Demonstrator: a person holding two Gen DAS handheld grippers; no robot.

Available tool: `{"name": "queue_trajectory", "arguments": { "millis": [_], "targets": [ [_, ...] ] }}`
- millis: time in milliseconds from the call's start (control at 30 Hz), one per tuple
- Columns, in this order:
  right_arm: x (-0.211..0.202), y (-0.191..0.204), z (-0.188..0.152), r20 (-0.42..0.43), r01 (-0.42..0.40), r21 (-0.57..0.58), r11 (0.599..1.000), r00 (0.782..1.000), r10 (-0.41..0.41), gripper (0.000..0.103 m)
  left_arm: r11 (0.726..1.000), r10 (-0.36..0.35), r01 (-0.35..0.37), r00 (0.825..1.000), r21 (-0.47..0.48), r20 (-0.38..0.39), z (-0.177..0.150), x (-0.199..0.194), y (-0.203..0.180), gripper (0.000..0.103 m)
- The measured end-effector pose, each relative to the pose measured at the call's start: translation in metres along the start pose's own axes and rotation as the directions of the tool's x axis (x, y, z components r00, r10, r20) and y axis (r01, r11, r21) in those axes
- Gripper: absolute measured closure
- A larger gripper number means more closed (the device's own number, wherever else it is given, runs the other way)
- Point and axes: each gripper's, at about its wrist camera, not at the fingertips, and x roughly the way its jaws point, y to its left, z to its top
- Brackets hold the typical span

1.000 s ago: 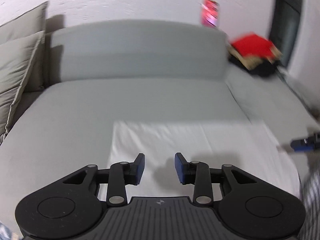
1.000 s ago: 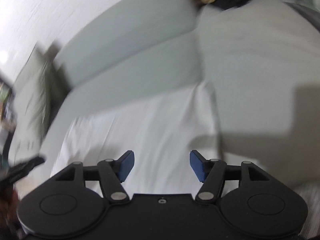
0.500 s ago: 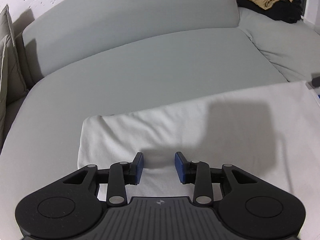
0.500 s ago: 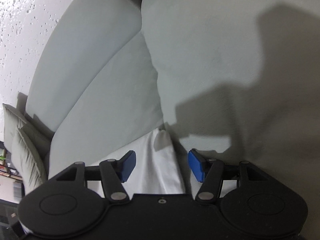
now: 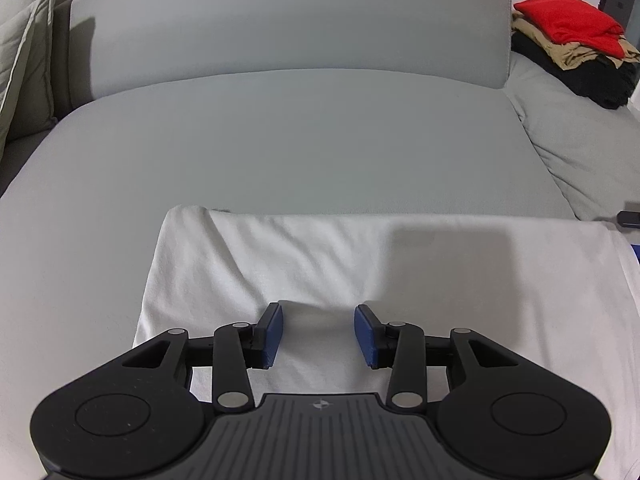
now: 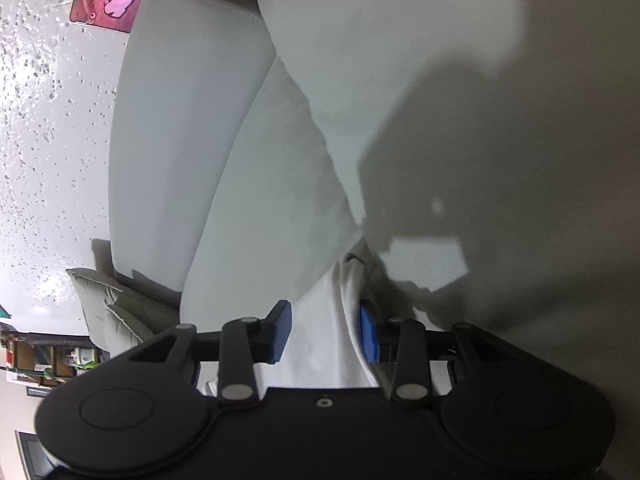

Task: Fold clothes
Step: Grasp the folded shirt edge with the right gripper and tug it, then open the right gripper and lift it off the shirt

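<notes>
White garment (image 5: 400, 272) spread flat on grey sofa (image 5: 300, 140) for folding; left tool (image 5: 319, 334) and right tool (image 6: 325, 330), both with jaws apart, straddle its near edge and end, gripping nothing, seemingly poised to pinch.

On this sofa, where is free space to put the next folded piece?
Free: grey seat cushion between the backrest and the white garment. Crowded: far right corner, with the stacked clothes; pillows at left.
</notes>
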Motion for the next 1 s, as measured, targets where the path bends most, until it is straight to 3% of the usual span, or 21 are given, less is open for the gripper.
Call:
{"name": "queue_trajectory", "arguments": {
  "millis": [200, 233, 300, 467, 567, 667, 700, 733, 833, 900, 933, 1000],
  "targets": [
    [0.029, -0.003, 0.001, 0.038, 0.012, 0.044, 0.999, 0.999, -0.014, 0.069, 1.000, 0.000, 0.000, 1.000, -0.016, -0.001, 0.000, 0.002, 0.002, 0.064],
    [0.030, -0.003, 0.001, 0.054, 0.023, 0.044, 0.999, 0.998, -0.026, 0.072, 1.000, 0.001, -0.001, 1.000, -0.018, -0.001, 0.000, 0.003, 0.002, 0.063],
    [0.034, -0.001, -0.001, 0.084, 0.073, 0.031, 0.997, 0.994, -0.075, 0.100, 1.000, 0.005, -0.005, 1.000, -0.026, -0.003, 0.000, 0.004, 0.004, 0.063],
    [0.009, -0.006, -0.008, 0.200, 0.072, 0.060, 0.996, 0.976, -0.083, 0.100, 0.999, 0.015, -0.015, 1.000, -0.044, -0.007, -0.002, 0.004, 0.008, 0.062],
    [-0.014, -0.014, -0.012, 0.291, 0.037, 0.110, 0.993, 0.954, -0.068, 0.099, 0.999, 0.015, -0.015, 1.000, -0.045, -0.005, -0.003, 0.003, 0.010, 0.061],
    [-0.032, -0.015, -0.018, 0.423, 0.015, 0.144, 0.990, 0.903, -0.075, 0.100, 0.999, 0.012, -0.012, 1.000, -0.048, -0.003, -0.005, 0.002, 0.011, 0.061],
    [-0.036, -0.016, -0.018, 0.433, -0.001, 0.154, 0.988, 0.899, -0.066, 0.100, 0.999, 0.010, -0.010, 1.000, -0.049, -0.002, -0.005, 0.001, 0.012, 0.061],
    [-0.038, -0.018, -0.018, 0.431, -0.020, 0.163, 0.986, 0.901, -0.053, 0.100, 0.999, 0.010, -0.010, 1.000, -0.049, -0.002, -0.004, 0.002, 0.012, 0.061],
    [-0.041, -0.008, -0.026, 0.414, 0.026, 0.102, 0.994, 0.908, -0.066, 0.094, 0.999, 0.014, -0.013, 1.000, -0.050, 0.002, -0.002, 0.004, 0.010, 0.061],
    [-0.030, 0.009, -0.031, 0.351, 0.048, -0.004, 0.999, 0.935, -0.043, 0.088, 0.998, 0.025, -0.023, 0.999, -0.054, 0.028, -0.003, -0.002, 0.009, 0.065],
    [-0.025, 0.017, -0.035, 0.304, 0.048, -0.069, 0.996, 0.952, -0.025, 0.088, 0.999, 0.031, -0.028, 0.997, -0.042, 0.065, -0.004, -0.007, 0.008, 0.070],
    [-0.011, 0.035, -0.046, 0.206, 0.060, -0.206, 0.977, 0.978, -0.016, 0.086, 0.999, 0.042, -0.043, 0.990, 0.005, 0.138, -0.007, -0.018, 0.003, 0.072]
  ]
}}
